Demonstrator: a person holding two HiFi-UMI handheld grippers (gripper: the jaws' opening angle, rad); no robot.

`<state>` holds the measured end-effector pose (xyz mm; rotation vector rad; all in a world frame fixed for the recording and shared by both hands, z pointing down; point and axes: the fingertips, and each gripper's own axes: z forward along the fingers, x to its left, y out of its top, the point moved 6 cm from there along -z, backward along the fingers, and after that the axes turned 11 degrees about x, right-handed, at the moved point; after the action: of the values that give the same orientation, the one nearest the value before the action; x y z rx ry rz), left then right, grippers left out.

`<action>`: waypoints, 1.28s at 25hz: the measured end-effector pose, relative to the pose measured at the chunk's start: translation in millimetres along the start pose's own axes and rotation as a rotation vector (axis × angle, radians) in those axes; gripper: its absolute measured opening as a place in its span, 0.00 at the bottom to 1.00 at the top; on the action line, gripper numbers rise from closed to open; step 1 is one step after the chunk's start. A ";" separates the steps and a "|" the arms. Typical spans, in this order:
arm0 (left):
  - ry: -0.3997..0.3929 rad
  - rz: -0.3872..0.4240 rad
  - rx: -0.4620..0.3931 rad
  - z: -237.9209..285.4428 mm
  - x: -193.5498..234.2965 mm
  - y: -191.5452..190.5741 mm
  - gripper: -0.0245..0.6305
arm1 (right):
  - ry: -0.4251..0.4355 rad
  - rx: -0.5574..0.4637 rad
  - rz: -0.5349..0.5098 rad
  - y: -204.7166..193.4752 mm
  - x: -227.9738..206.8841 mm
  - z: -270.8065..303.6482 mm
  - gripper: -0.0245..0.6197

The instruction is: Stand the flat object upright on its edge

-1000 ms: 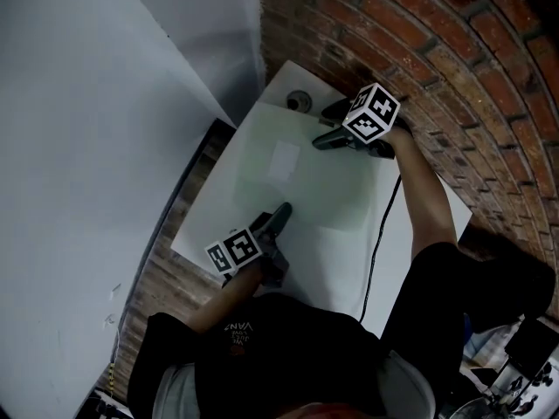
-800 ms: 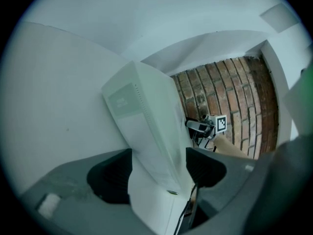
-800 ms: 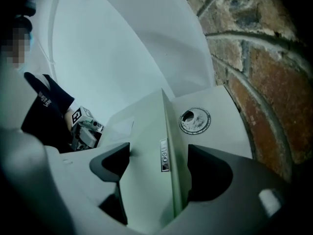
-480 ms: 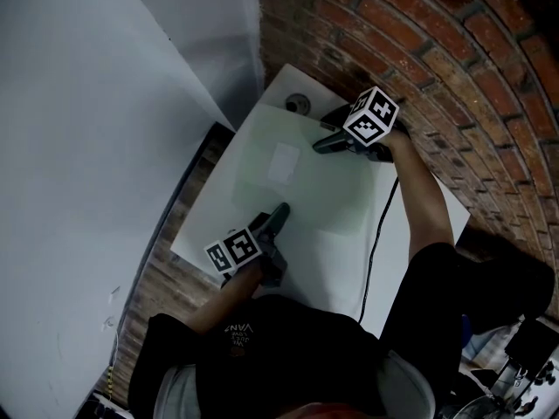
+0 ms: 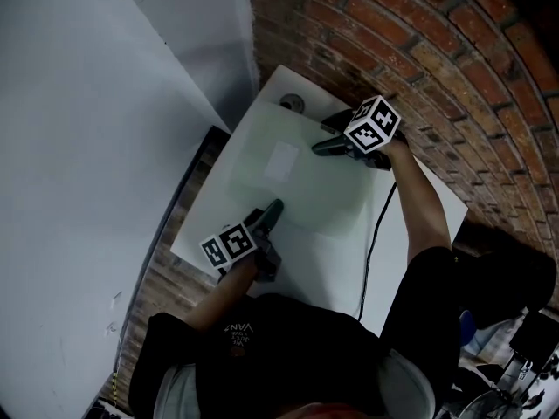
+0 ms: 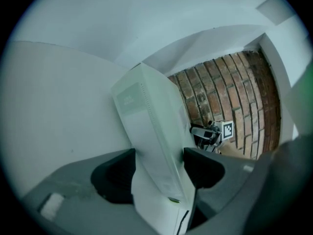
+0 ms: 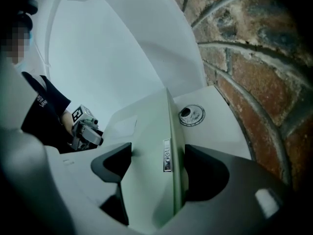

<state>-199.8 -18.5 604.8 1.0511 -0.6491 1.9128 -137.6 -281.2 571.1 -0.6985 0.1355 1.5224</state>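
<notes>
The slab (image 5: 306, 186) is sitting mid-tabletop (image 5: 323, 260), with the left claw (image 5: 272, 208) grasping its 7 o'clock edge and the right claw (image 5: 320, 147) grasping its 1 o'clock edge. Both claws have just been closing their jaws, and the slab is filling each gap, with the pads pressing its faces.

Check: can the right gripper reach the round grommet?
Probably not yet: the flat slab sits between the right gripper's jaws, which have just been closing; the grommet lies uncovered beyond.
</notes>
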 end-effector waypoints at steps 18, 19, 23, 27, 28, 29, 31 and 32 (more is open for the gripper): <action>0.017 0.214 -0.075 -25.6 -26.9 31.9 0.52 | -0.153 -0.269 0.048 -15.1 37.3 -36.1 0.55; 0.017 0.223 -0.078 -27.0 -28.6 33.7 0.52 | -0.161 -0.282 0.051 -15.9 39.4 -37.8 0.55; 0.015 0.260 -0.094 -31.8 -36.3 40.6 0.52 | -0.186 -0.327 0.069 -19.9 47.6 -44.4 0.55; 0.011 0.296 -0.102 -35.0 -45.3 44.4 0.52 | -0.212 -0.372 0.089 -28.0 56.0 -51.7 0.55; 0.011 0.303 -0.100 -35.0 -46.7 44.6 0.52 | -0.222 -0.385 0.094 -30.7 58.1 -53.9 0.55; 0.011 0.311 -0.098 -34.8 -47.9 44.5 0.52 | -0.232 -0.398 0.100 -33.8 60.1 -56.3 0.55; 0.010 0.336 -0.094 -34.1 -52.0 44.5 0.52 | -0.252 -0.426 0.112 -41.2 64.7 -61.7 0.55; 0.008 0.352 -0.091 -33.8 -54.9 44.6 0.52 | -0.262 -0.440 0.120 -45.5 67.3 -64.5 0.55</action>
<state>-235.9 -39.4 538.4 0.9156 -0.9586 2.1608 -67.6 -250.3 501.0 -0.8375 -0.3714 1.7653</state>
